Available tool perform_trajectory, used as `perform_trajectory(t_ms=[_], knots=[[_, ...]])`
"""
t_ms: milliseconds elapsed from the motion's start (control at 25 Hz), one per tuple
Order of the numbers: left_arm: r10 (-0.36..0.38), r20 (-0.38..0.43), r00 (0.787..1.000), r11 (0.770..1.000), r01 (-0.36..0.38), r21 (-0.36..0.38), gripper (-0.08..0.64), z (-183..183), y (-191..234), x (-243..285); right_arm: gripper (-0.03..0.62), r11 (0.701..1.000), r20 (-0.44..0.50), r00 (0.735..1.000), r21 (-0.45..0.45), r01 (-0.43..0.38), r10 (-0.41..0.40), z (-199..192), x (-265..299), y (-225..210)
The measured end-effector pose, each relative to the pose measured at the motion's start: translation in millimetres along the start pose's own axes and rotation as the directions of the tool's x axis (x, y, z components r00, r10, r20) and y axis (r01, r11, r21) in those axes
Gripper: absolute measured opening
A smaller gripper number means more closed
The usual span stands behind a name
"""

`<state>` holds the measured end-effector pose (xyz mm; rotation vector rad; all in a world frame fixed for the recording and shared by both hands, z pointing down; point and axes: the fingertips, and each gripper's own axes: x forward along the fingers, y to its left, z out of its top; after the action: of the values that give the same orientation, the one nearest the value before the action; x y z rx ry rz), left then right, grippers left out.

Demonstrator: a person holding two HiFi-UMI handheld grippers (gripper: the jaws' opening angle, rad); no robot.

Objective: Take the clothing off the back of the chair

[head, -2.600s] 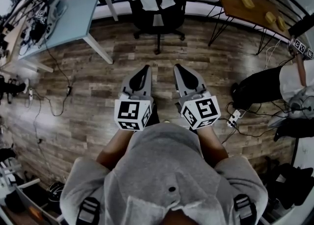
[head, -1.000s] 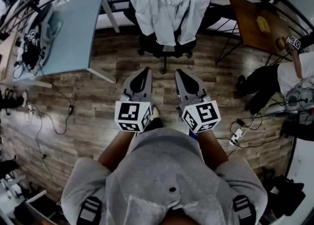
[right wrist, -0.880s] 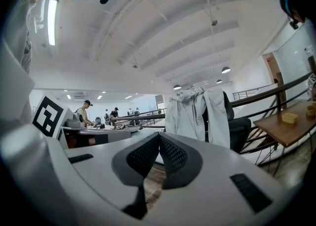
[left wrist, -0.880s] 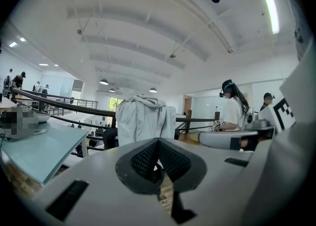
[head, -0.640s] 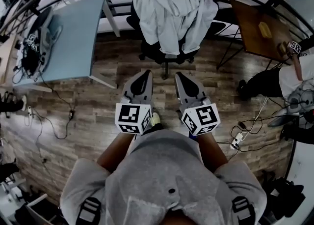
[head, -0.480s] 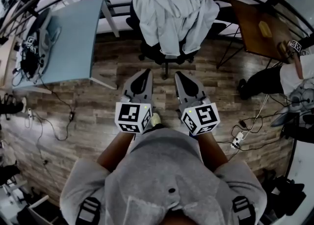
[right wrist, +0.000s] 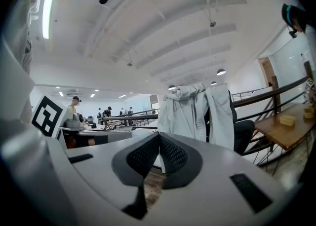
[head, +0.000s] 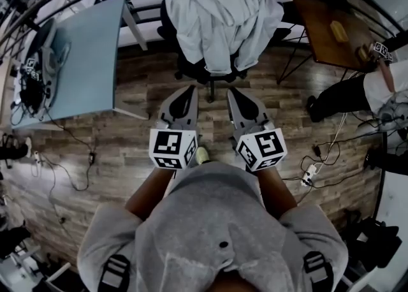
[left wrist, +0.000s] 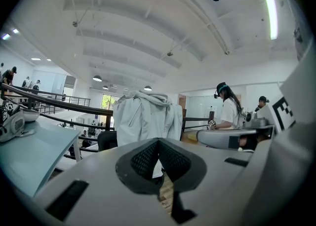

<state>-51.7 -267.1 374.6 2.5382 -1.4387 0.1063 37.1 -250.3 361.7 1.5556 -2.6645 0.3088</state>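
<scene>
Wood-plank floor (head: 127,150) carried black chair (head: 191,71) and 2 tables: blue (head: 83,61), brown (head: 319,16). Cables (head: 70,157) and power strip (head: 310,173) lay on planks. Pale clothing (head: 220,16) draped over chair back. Dark gear (head: 32,74) on blue table, yellow block (head: 339,30) on brown.

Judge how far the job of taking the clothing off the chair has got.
Done: nothing; the clothing drapes the chair back. In hand: left gripper and right gripper, both shut and empty, point toward it without touching. Remaining: grasp it, lift it off.
</scene>
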Motion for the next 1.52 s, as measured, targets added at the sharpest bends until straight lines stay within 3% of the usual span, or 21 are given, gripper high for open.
perform_trajectory(t_ms=[800, 1520], knots=[[-0.009, 0.020, 1.000, 1.000, 0.009, -0.027, 0.011, -5.7, 12.0, -2.7, 0.015, 0.992, 0.009, 0.993, -0.042, 0.122, -0.122, 7.0, -17.9, -30.5], [0.065, 0.010, 0.998, 0.998, -0.064, -0.027, 0.012, -3.4, 12.3, 12.1, 0.015, 0.993, 0.014, 0.994, -0.034, 0.110, -0.109, 9.2, -22.3, -61.6]])
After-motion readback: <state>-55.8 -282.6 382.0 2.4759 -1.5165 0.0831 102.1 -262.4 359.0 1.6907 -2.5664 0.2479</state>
